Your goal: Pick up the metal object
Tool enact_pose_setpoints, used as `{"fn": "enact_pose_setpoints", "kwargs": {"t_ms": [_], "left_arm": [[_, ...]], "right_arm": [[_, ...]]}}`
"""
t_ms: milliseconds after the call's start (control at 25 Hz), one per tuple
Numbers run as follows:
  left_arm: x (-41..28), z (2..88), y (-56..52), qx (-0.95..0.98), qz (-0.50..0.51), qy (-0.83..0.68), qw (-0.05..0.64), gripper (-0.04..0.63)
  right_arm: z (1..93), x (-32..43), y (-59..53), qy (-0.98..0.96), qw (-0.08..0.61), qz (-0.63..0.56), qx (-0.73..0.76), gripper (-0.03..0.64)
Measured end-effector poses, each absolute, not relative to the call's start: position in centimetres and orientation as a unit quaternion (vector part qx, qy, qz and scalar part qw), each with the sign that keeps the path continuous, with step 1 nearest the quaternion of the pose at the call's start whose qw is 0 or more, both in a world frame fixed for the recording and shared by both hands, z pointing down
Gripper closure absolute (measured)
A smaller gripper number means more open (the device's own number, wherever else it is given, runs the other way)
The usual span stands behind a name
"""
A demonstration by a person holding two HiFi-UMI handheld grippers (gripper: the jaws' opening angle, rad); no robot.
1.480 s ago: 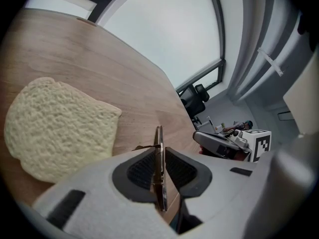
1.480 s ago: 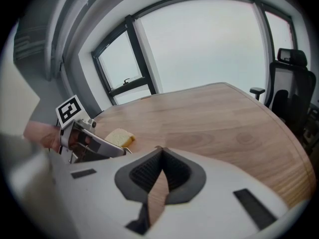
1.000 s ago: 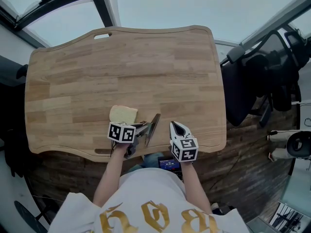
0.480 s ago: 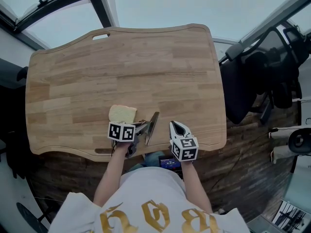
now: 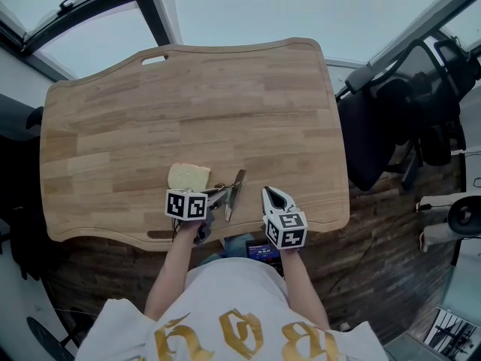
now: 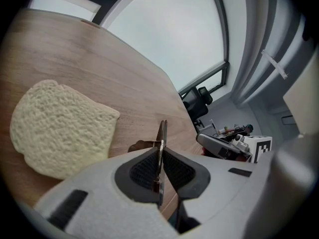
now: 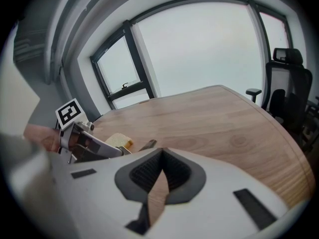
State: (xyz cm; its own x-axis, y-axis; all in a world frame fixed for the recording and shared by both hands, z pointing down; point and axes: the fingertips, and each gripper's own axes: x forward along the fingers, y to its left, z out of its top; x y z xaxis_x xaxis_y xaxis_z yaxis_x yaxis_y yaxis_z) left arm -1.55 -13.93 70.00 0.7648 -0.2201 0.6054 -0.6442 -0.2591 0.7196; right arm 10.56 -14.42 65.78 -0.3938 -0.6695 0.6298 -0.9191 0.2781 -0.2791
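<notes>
A flat metal blade juts out over the wooden table near its front edge, and my left gripper is shut on it. In the left gripper view the thin blade stands edge-on between the two dark pads. Just left of it a slice of pale bread lies flat on the table, large in the left gripper view. My right gripper hovers a little to the right of the blade, shut, with nothing between its pads.
A black office chair stands against the table's right side, also in the right gripper view. The table's front edge runs right under both grippers. Windows lie beyond the far edge. A small screen sits below the front edge.
</notes>
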Motion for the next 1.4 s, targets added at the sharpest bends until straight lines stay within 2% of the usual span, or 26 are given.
{"fn": "enact_pose_setpoints", "kwargs": {"t_ms": [1080, 1400], "left_arm": [[-3.2, 63.6, -15.6, 0.784, 0.055, -0.298, 0.542, 0.552], [-3.7, 61.4, -14.9, 0.792, 0.028, -0.297, 0.533, 0.552]], "right_arm": [[61.7, 8.9, -14.4, -0.796, 0.182, 0.272, 0.509, 0.604], [59.5, 9.2, -14.2, -0.797, 0.175, 0.221, 0.534, 0.606]]}}
